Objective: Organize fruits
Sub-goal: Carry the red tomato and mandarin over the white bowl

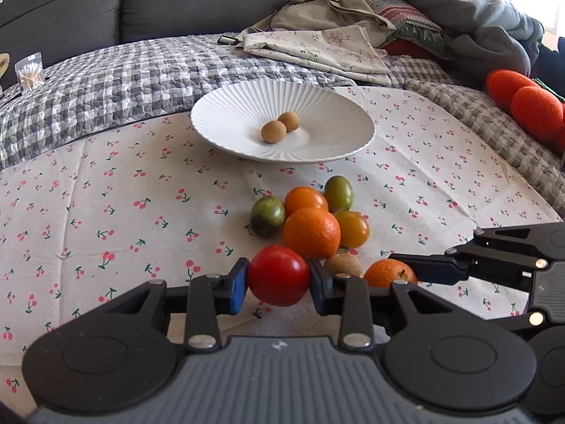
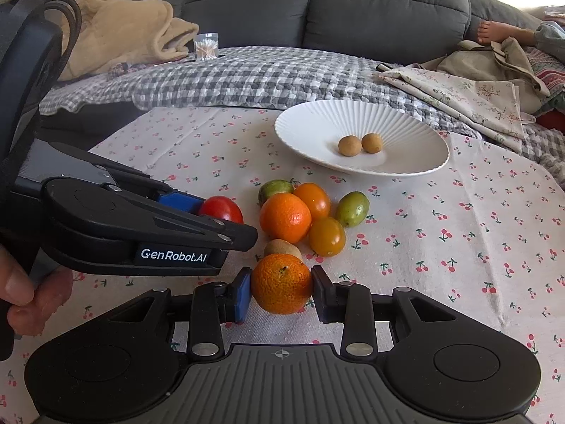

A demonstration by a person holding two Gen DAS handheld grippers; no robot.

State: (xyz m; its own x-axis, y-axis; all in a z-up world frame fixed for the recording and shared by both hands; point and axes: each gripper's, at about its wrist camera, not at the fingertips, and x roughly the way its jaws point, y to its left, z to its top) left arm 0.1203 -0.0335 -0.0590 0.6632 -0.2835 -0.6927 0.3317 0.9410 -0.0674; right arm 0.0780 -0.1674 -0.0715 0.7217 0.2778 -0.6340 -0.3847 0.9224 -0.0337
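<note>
My left gripper is shut on a red tomato, also seen in the right wrist view. My right gripper is shut on a small orange mandarin, which shows beside the left gripper. Behind them a pile of fruit lies on the cherry-print cloth: a larger orange, two orange tomatoes, two green fruits and a brown kiwi-like fruit. A white ribbed plate farther back holds two small brown round fruits.
A grey checked quilt borders the cloth at the back. Folded floral fabric and clothes lie back right. A clear box of cotton swabs stands back left. Red plush balls sit at the right edge. A grey sofa is behind.
</note>
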